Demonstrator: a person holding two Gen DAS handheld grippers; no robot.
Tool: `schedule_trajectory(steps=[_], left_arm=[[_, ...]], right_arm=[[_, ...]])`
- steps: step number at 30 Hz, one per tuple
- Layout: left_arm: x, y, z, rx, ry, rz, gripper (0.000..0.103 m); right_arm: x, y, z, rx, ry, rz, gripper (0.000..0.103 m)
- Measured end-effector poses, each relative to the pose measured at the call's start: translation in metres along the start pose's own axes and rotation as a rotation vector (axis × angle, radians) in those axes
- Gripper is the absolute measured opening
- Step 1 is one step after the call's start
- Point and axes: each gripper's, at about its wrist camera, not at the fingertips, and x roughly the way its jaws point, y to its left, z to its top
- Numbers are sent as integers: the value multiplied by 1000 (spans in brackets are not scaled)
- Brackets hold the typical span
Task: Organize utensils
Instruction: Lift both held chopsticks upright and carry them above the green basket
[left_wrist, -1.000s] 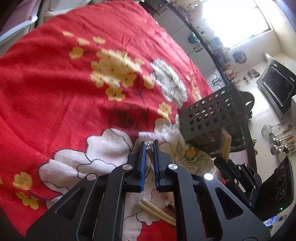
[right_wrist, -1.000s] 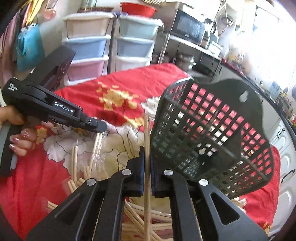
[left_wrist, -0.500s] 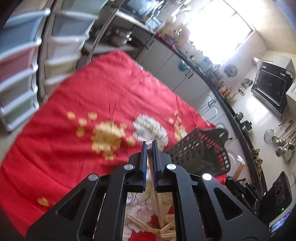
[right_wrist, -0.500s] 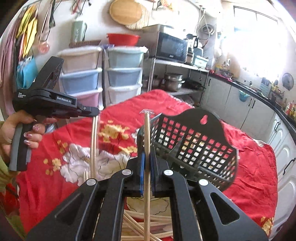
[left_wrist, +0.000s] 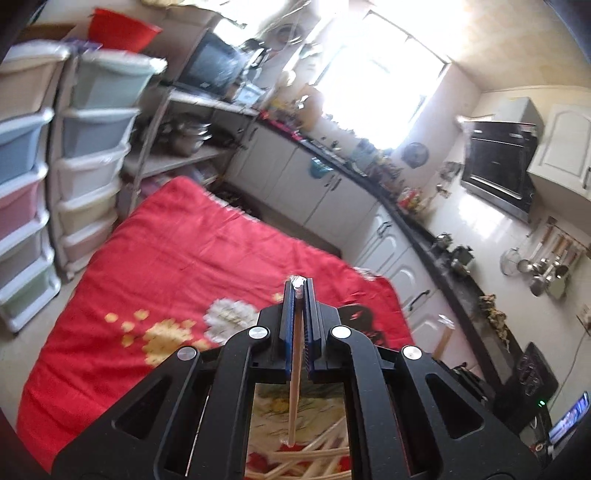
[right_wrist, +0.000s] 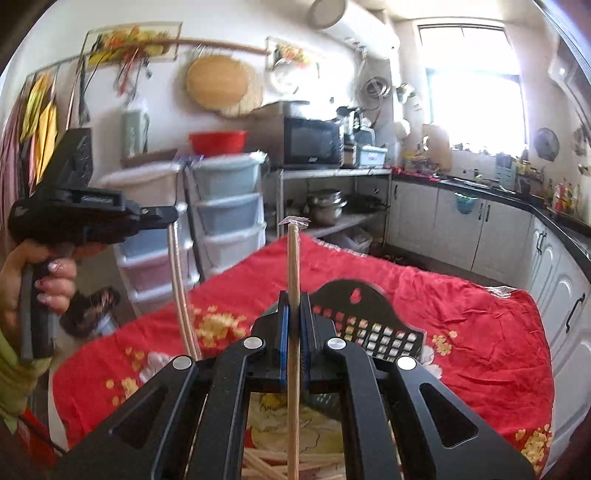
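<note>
My left gripper (left_wrist: 299, 287) is shut on a wrapped pair of chopsticks (left_wrist: 293, 398) that hangs down from its jaws, high above the red floral cloth (left_wrist: 192, 258). The right wrist view shows a hand (right_wrist: 55, 280) holding that gripper (right_wrist: 168, 215) up at the left, the pair (right_wrist: 179, 295) dangling below. My right gripper (right_wrist: 293, 297) is shut on another wrapped chopstick (right_wrist: 293, 258), which stands upright through the jaws. A black perforated basket (right_wrist: 369, 317) lies on the cloth just beyond the right gripper. Loose chopsticks (right_wrist: 258, 461) are piled below both grippers (left_wrist: 317, 454).
Stacked plastic drawer units (right_wrist: 225, 210) stand past the cloth's far left corner. A metal shelf with pots (right_wrist: 325, 201) and a microwave (right_wrist: 312, 140) sits behind. White cabinets under a dark counter (right_wrist: 491, 229) run along the right side.
Both grippers have lifted well up from the cloth, each keeping its chopsticks. The basket and the pile have dropped low in both views, and the kitchen walls have come into sight.
</note>
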Motion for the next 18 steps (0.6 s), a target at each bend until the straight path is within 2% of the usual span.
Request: schedule_trajectory(steps=[7, 12, 18], left_arm=[[2, -46, 15, 77, -37, -52, 2], [10, -72, 25, 130, -80, -41, 2], [22, -90, 37, 166, -133, -4, 2]], right_arm=[[-9, -30, 19, 91, -119, -21, 5], [-9, -46, 35, 97, -197, -75, 5], [1, -65, 47, 112, -247, -114, 5]])
